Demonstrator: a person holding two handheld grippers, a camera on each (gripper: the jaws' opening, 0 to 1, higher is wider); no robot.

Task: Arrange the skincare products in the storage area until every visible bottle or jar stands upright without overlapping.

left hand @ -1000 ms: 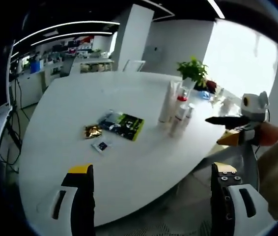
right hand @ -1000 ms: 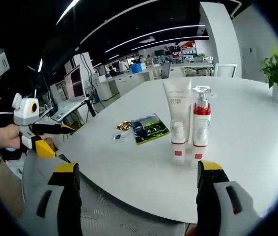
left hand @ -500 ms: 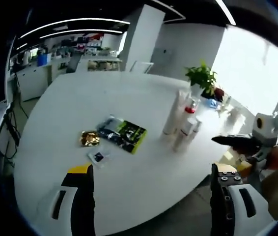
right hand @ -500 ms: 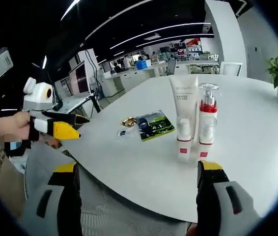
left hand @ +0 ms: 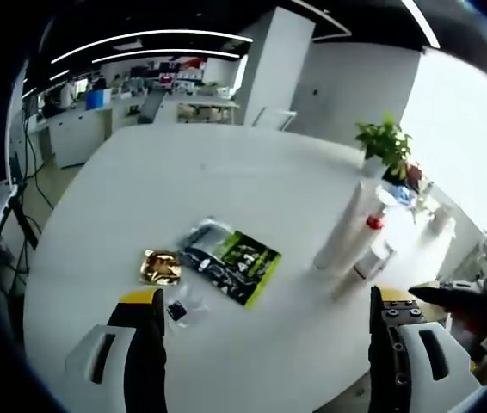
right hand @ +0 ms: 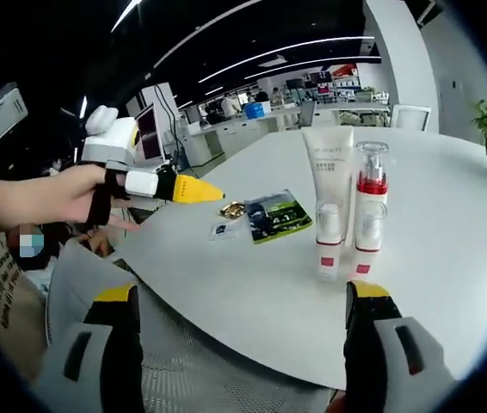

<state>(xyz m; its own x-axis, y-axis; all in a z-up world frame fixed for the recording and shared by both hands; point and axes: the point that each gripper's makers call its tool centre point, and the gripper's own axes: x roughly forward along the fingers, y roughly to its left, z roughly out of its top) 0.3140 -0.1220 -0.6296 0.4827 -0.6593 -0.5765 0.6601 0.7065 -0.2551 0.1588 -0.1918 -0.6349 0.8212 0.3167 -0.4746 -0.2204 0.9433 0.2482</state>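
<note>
Standing upright in a tight cluster on the white tabletop (right hand: 450,258) are the skincare products: a tall white tube (right hand: 329,185), a pump bottle with a red collar (right hand: 369,202), and two small bottles (right hand: 328,249) in front, touching or nearly so. In the left gripper view the same cluster (left hand: 351,245) sits near the far right of the tabletop, and there the smaller pieces are too blurred to count with confidence.

Well apart from the bottles lie flat items — a green and black sachet (left hand: 235,262), a gold foil packet (left hand: 159,267) just beside it, and a small dark sample packet (left hand: 177,311) nearer the edge. A potted plant (left hand: 385,142) stands farther back.

The left hand-held gripper (left hand: 265,353) hangs over the tabletop edge near the packets, its jaws spread wide with nothing between them; seen from the right gripper view, it is held in a person's hand (right hand: 63,194), yellow tips pointing toward the sachets. The right hand-held gripper (right hand: 239,353) is likewise spread and empty, aimed at the bottle cluster from off the table's edge.

The main risk lies in how closely the bottles are packed: a jaw pushed in to seize one would likely nudge its neighbour, and the tall tube and pump bottle look top-heavy enough to topple and take the small ones with them. The flat packets offer little to grip, so a scraping pick could slide them off the edge.
</note>
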